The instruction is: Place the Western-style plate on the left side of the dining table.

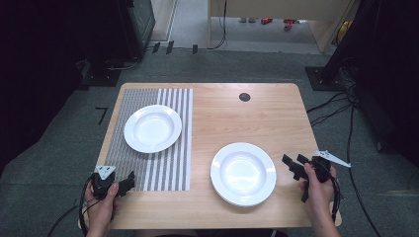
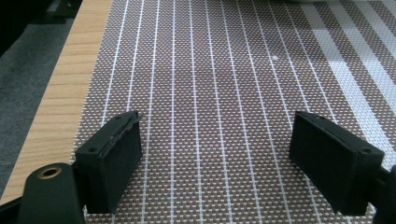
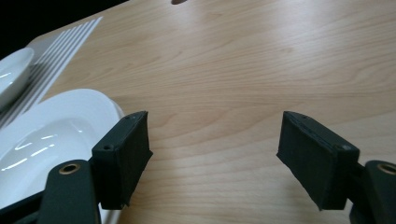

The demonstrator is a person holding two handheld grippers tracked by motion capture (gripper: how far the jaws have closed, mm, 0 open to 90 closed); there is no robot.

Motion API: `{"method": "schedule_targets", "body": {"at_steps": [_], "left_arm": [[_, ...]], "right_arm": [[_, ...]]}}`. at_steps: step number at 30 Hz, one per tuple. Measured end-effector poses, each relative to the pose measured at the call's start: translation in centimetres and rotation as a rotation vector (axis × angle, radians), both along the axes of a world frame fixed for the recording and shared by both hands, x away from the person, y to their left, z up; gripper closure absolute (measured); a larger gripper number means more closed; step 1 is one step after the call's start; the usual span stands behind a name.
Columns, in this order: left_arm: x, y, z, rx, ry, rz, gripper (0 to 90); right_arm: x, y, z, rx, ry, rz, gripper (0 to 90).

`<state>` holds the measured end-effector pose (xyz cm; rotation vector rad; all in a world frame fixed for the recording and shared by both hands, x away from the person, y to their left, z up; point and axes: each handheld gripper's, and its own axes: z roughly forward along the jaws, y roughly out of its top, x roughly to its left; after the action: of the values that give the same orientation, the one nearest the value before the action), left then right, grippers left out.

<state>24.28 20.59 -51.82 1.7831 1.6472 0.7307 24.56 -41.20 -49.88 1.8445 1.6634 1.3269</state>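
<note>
High view. Wooden worktop (image 1: 232, 113) with a striped woven placemat (image 1: 148, 163) on its left half. One white deep plate (image 1: 152, 128) lies on the far part of the placemat. A second item, white plates stacked (image 1: 243, 173), sits on bare wood near the front, right of centre; the layered rim suggests more than one plate, though the count cannot be made out. The right hand-held gripper (image 1: 292, 164) hovers just right of the stack, jaws wide and empty, pointing towards it. The left hand-held gripper (image 1: 129, 179) rests at the near left corner of the placemat, also holding nothing. Judged step: approach to the stack, no grasp yet. The next move calls for bringing one jaw under and one over the top plate's rim, then closing without dragging the plates beneath.

Left gripper view. Jaws wide apart over the placemat (image 2: 210, 93), nothing between them. The worktop (image 2: 60, 93) edge shows at left. A pale sliver at the far edge may be the plate's rim; it is too cropped to tell.

Right gripper view. Jaws wide, bare worktop (image 3: 243, 70) between them. The stack (image 3: 51, 135) lies beside the left jaw, partly hidden by it; whether they touch is unclear. The placemat (image 3: 65, 42) and far plate (image 3: 11, 70) are cut off at left.
</note>
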Motion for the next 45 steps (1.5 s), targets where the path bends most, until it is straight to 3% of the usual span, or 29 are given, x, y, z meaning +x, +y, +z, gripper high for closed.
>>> {"method": "schedule_targets", "body": {"at_steps": [11, 29, 34, 39, 45], "left_arm": [[0.0, 0.0, 0.0, 0.000, 0.000, 0.000, 17.0], [0.0, 0.0, 0.0, 0.000, 0.001, 0.000, 17.0], [0.0, 0.0, 0.0, 0.000, 0.000, 0.000, 17.0], [0.0, 0.0, 0.0, -0.001, 0.001, 0.000, 17.0], [0.0, 0.0, 0.0, 0.000, 0.000, -0.001, 17.0]], "right_arm": [[-1.1, -2.5, -1.4, -0.028, 0.042, -0.060, 25.2], [-2.4, -4.8, -2.4, -0.055, 0.071, -0.117, 25.2], [-2.5, -4.7, -2.5, -0.085, 0.071, -0.117, 25.1], [-2.4, -4.1, -2.6, -0.159, 0.063, -0.115, 25.2], [-2.5, -4.1, -2.6, -0.160, 0.064, -0.115, 25.2]]}}
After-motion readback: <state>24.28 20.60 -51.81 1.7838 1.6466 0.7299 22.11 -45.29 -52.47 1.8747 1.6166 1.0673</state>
